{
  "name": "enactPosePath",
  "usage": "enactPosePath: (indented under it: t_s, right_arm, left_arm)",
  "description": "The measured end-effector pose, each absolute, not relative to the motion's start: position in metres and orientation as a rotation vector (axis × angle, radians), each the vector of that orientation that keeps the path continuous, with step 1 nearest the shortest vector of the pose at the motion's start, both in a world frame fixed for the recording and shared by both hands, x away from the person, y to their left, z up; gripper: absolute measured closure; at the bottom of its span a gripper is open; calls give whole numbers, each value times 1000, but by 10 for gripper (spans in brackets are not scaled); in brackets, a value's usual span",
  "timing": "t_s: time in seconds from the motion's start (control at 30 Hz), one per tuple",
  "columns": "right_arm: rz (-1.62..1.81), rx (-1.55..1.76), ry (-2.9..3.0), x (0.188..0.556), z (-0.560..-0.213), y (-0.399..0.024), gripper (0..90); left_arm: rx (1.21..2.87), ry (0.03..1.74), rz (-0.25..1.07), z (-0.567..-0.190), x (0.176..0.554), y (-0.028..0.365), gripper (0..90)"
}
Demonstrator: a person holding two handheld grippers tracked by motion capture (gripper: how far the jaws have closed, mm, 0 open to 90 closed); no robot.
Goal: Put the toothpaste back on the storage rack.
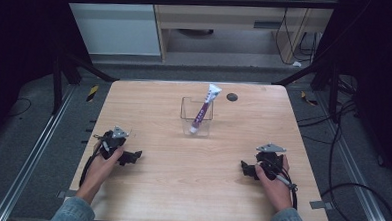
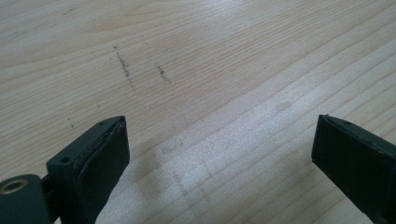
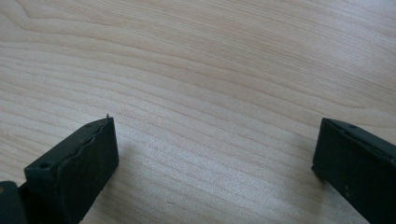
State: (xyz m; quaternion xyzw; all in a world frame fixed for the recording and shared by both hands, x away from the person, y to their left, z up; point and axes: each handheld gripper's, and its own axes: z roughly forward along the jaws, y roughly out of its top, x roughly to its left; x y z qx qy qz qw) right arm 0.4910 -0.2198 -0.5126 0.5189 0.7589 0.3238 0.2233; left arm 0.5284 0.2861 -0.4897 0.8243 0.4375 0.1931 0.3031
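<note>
Now: toothpaste tube [image 1: 204, 110] leaning in clear container [image 1: 186, 109] mid-table, well apart from both tools. Left gripper [image 1: 132, 156], right gripper [image 1: 245, 168] near front edge, jaws spread, empty.

a light wooden table [image 1: 171, 174] with rounded corners carries a clear open-topped container [image 1: 196, 116] at its middle toward the far side, and a small dark round disc [image 1: 231, 97] lies near the far edge just right of it. the two gripper views show bare pale wood grain, with faint dark scuff marks [image 2: 125, 69] in the left gripper view.
</note>
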Motion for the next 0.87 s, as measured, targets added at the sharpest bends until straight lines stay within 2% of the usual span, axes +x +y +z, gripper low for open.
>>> enactPosePath:
  t_s: [0.87]
  right_arm:
    - [890,1431,2095,491,-513,-220,5]
  left_arm:
    - [2115,1151,505,-508,530,284,0]
